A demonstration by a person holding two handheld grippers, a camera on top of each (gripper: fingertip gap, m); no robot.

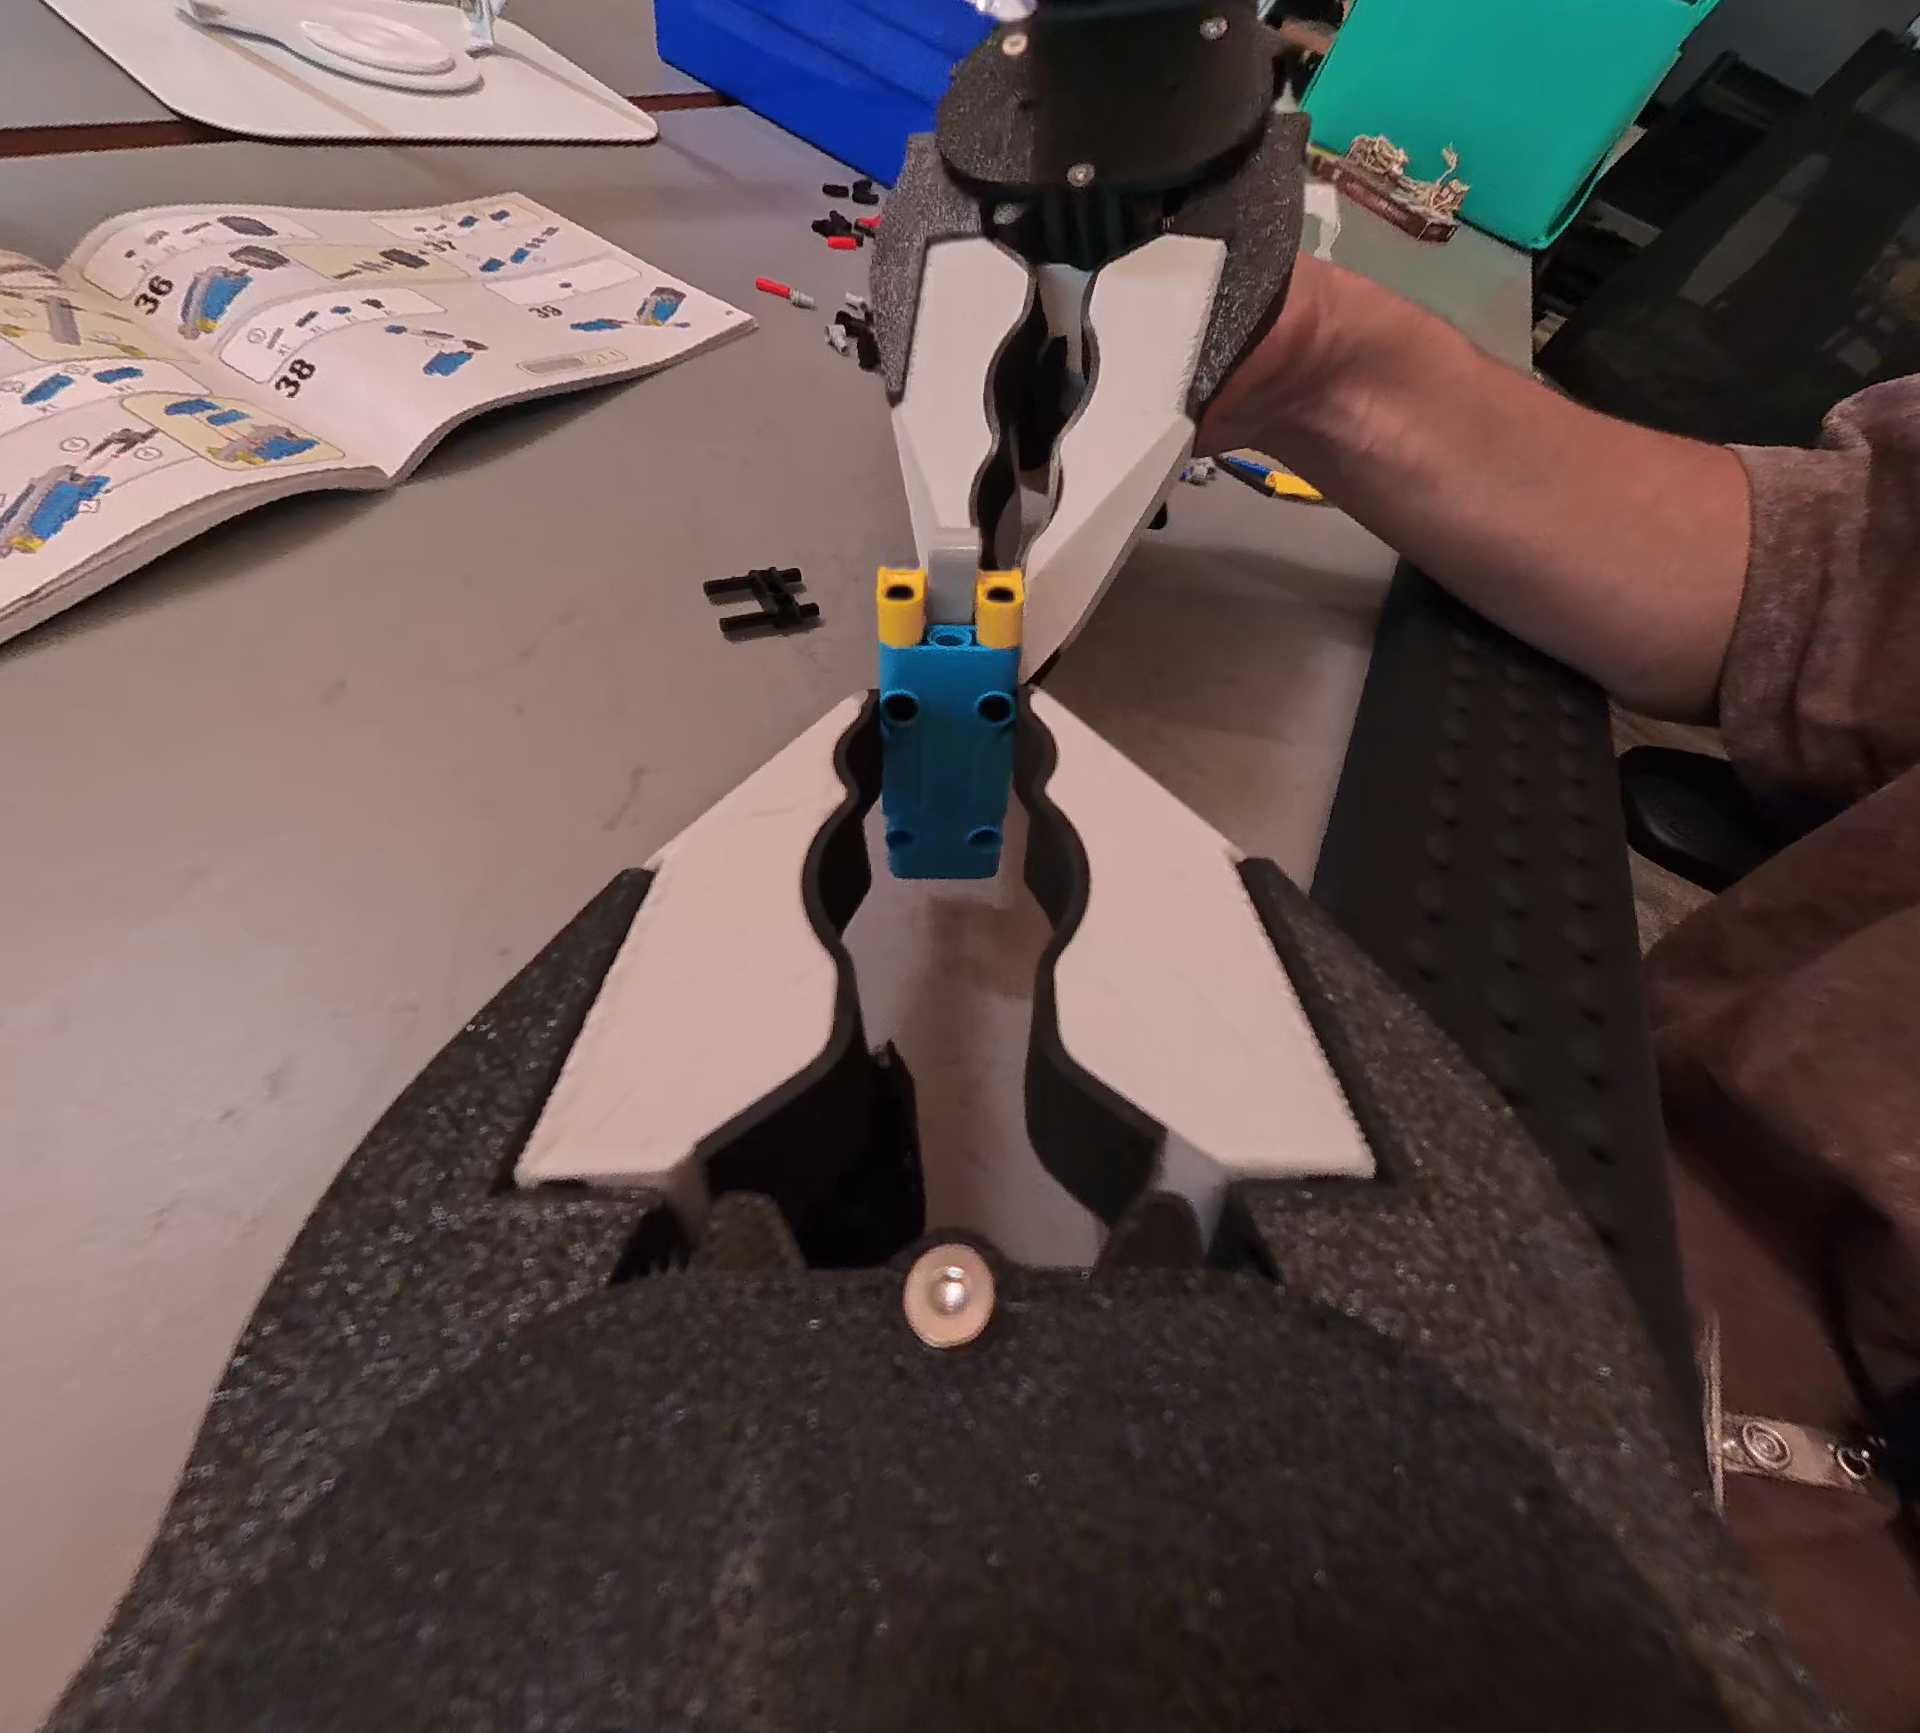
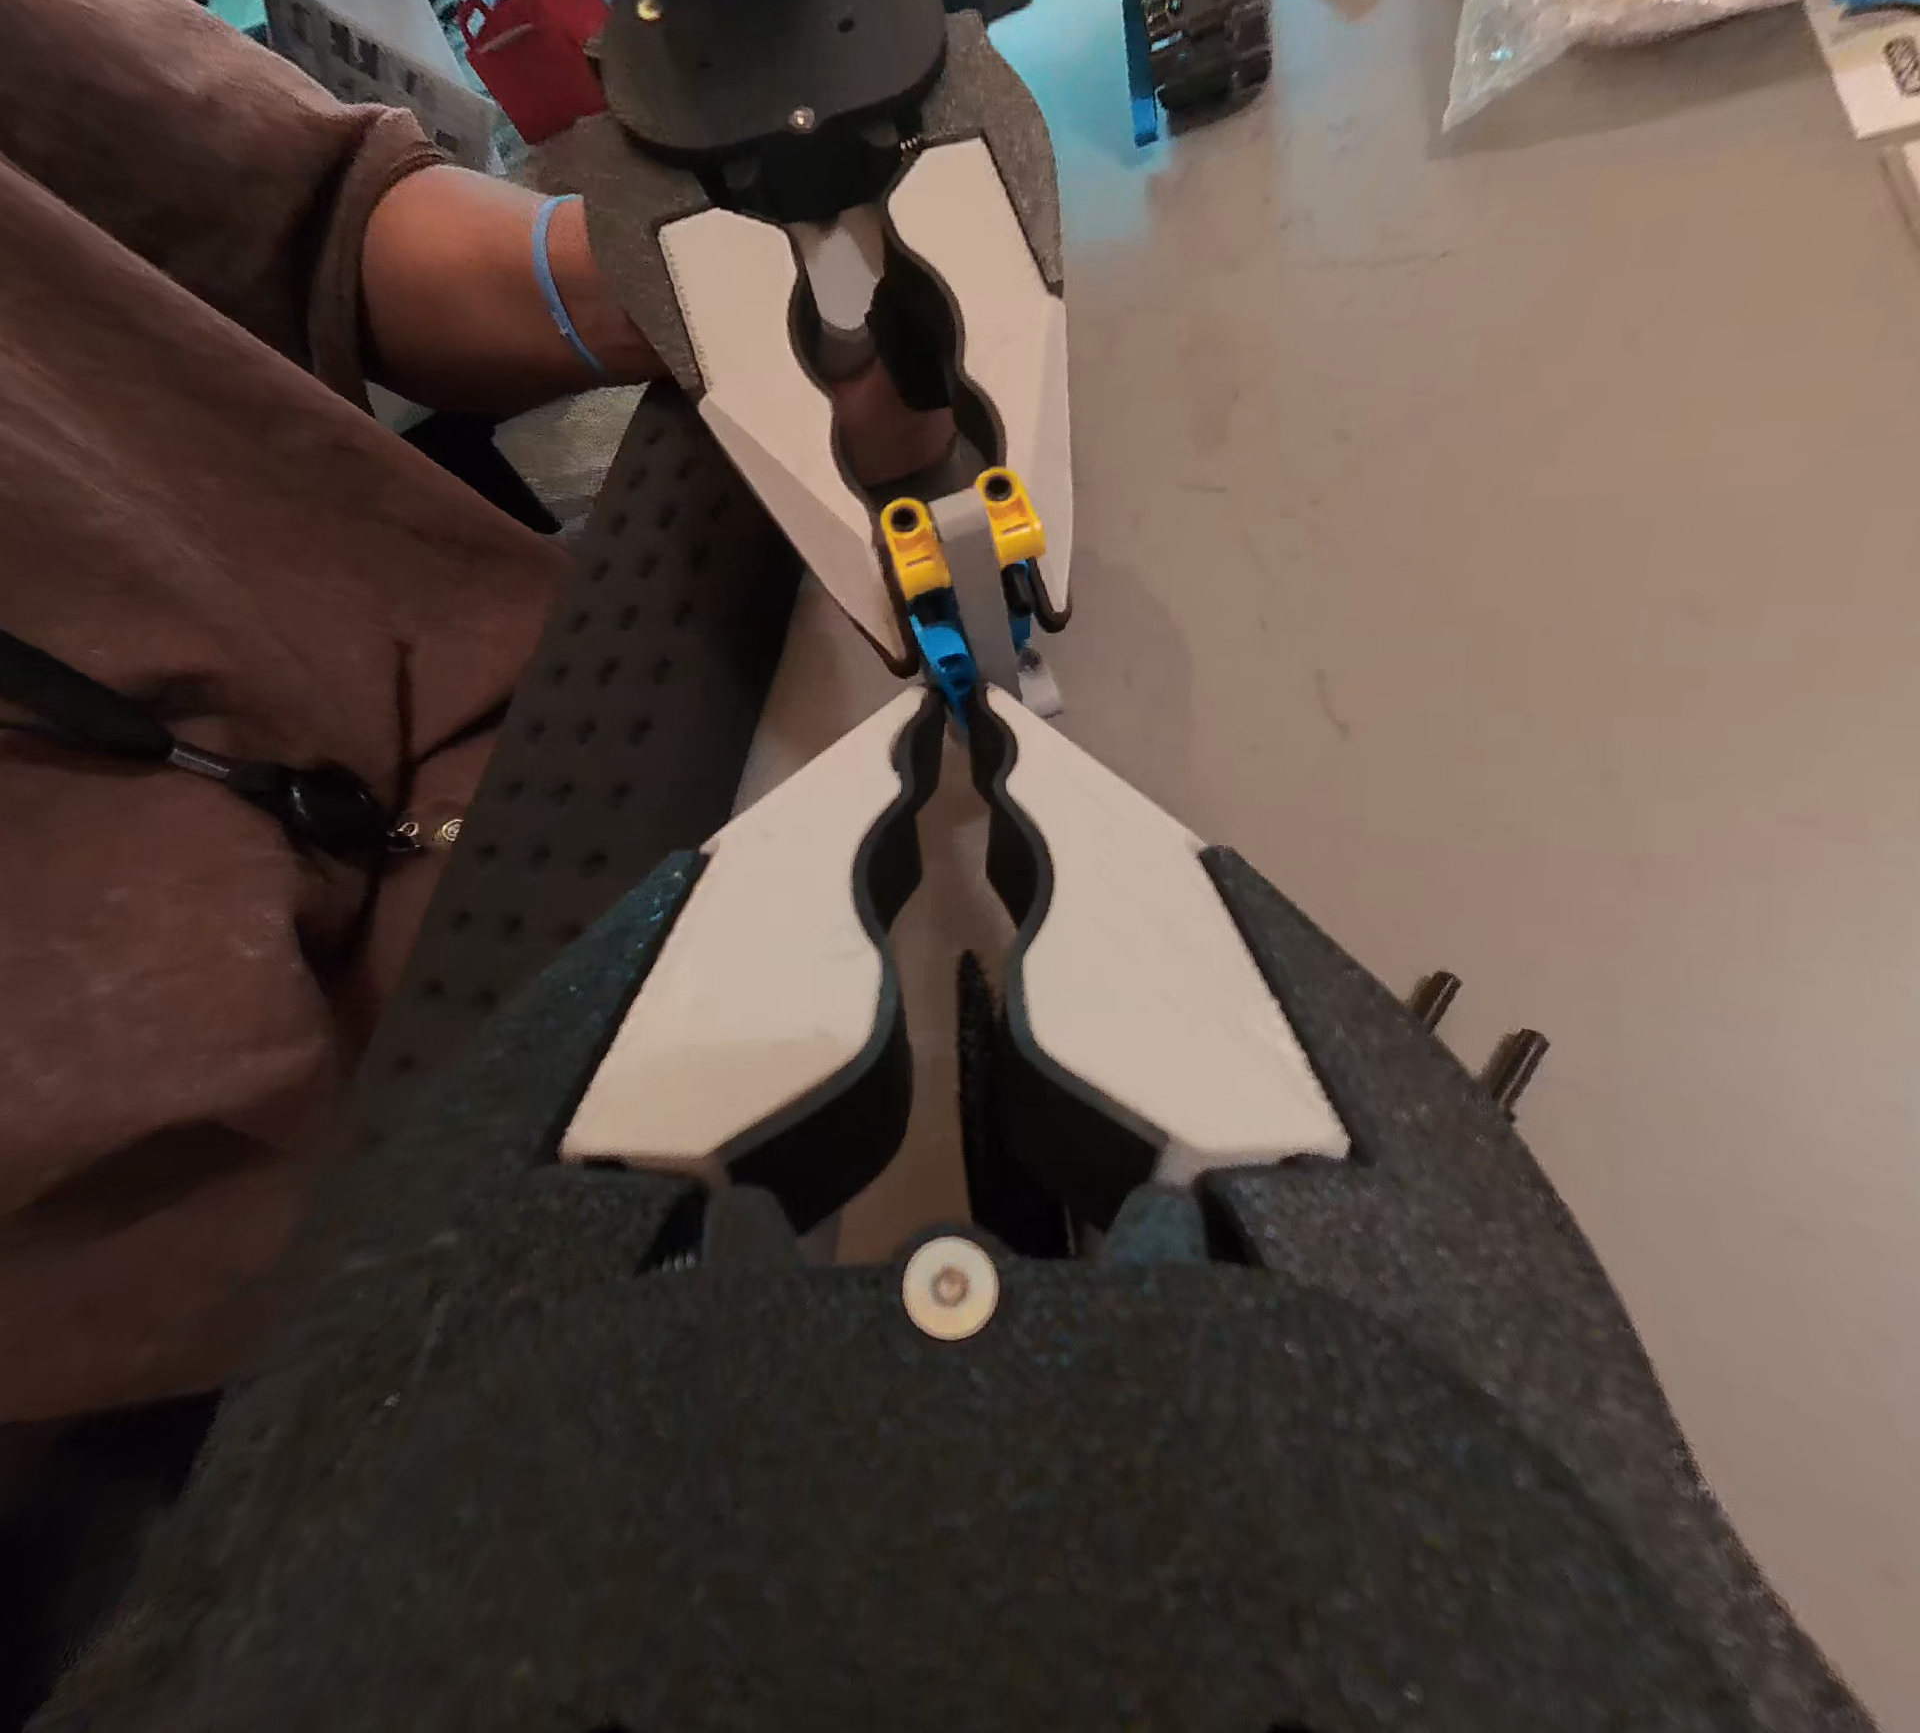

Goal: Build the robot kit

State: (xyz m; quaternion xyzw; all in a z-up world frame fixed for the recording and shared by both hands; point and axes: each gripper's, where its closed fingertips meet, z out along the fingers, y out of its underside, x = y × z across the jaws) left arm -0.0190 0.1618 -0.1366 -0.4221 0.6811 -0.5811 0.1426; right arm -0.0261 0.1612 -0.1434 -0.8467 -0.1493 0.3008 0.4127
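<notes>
Brick assembly (image 1: 948, 748): blue block with two yellow connectors and a grey piece, held in the air above the table (image 1: 364, 800)
Left gripper (image 1: 948, 727): clamped on the blue block's sides
Right gripper (image 2: 961, 707): pinched on a thin blue bit at the assembly's far end
Black pins (image 1: 764, 603): loose on the table, just beside
Risk: both grips sit right at the fingertips, so I reckon any twist could pop the assembly loose

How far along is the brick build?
Done: the blue block carries two yellow connectors and a grey piece. In hand: left tongs clamp the block; right tongs pinch the grey piece. Left: loose black pins on the table; the manual lies open.
</notes>
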